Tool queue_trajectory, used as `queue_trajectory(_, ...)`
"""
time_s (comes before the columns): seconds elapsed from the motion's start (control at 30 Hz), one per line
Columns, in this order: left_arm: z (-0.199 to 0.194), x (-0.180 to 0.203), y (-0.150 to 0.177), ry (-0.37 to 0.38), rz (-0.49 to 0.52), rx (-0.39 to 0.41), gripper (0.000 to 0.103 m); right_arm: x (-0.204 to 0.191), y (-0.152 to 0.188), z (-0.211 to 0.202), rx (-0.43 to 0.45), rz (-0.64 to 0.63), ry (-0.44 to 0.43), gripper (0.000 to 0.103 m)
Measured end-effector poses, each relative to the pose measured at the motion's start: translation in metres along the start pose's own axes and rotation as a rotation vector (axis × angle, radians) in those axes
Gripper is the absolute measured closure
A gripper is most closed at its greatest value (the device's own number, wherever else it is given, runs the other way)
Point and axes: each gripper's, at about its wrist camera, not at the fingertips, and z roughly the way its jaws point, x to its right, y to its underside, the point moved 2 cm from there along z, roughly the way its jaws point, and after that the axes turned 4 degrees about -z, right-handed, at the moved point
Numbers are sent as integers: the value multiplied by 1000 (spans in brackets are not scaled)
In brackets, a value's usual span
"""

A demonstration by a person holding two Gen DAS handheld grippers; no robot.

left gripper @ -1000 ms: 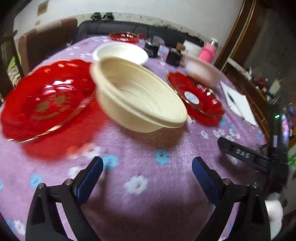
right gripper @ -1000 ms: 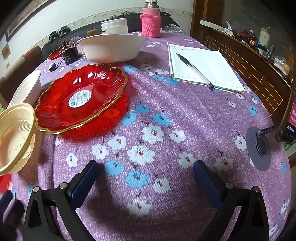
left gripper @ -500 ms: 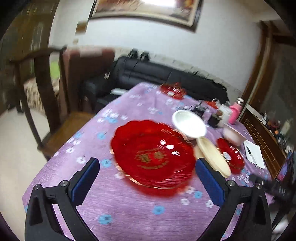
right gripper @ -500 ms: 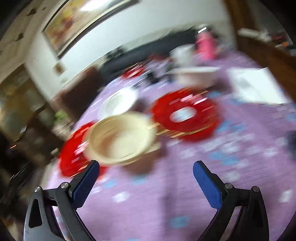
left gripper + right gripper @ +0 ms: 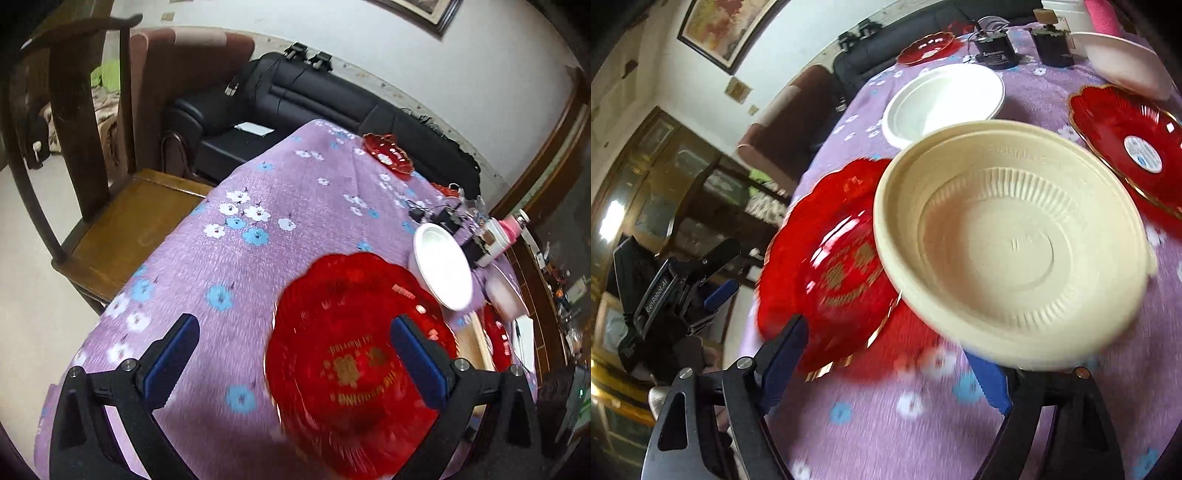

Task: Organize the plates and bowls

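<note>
plates & bowls on purple floral cloth, both grippers near big red plate

plates and bowls sit spread over a round table w/ purple flowered tablecloth [image 5: 280, 206].

left wrist view: left gripper [image 5: 295, 362] has jaws spread wide, nothing pinched. large red scalloped plastic plate w/ gold lettering [image 5: 354, 362] lies on the cloth, partly between the blue pads [image 5: 173, 358]; right pad overlaps it in the pic, contact can't tell (blurred). white round shallow bowl [image 5: 441, 269] just beyond the red plate. small red dish [image 5: 388, 153] at far edge of table. wooden chair [image 5: 110, 206] beside the table at left, black leather sofa [image 5: 332, 99] behind.

right wrist view: right gripper [image 5: 886, 365] jaws closing, not yet pressing on anything. cream ribbed plastic bowl [image 5: 1012, 243] sits right ahead, its near rim over the right pad; its left edge overlaps the large red plate [image 5: 827, 266]. whether pad touches the bowl, can't tell. white bowl [image 5: 942, 99] behind it. red gold-rimmed plate w/ white sticker [image 5: 1126, 147] to the right, apart from the cream bowl. left gripper [image 5: 701, 280] seen at far left, off the table edge, pads apart.
</note>
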Motion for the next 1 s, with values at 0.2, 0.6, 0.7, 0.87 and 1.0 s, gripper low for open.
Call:
queue_trajectory(0.2,35,4,-9,20,8,-74,19,-1,-7,17,-5,21,29,20)
queue_trajectory(0.6,47,-2,0,-46,32,-129,85,-10,-16,36,-16,-20,101,71)
queue_trajectory(0.7,32,-8,1,-56,34,-93,85,-19,-14,37,-15,-53,93,73)
queue_trajectory(0.87,1,-18,1,-49,14,-36,85,-38,-8,38,-19,-128,85,73)
queue_trajectory(1.0,-21,-27,4,-34,-12,-6,85,-49,-2,40,-26,-152,64,73)
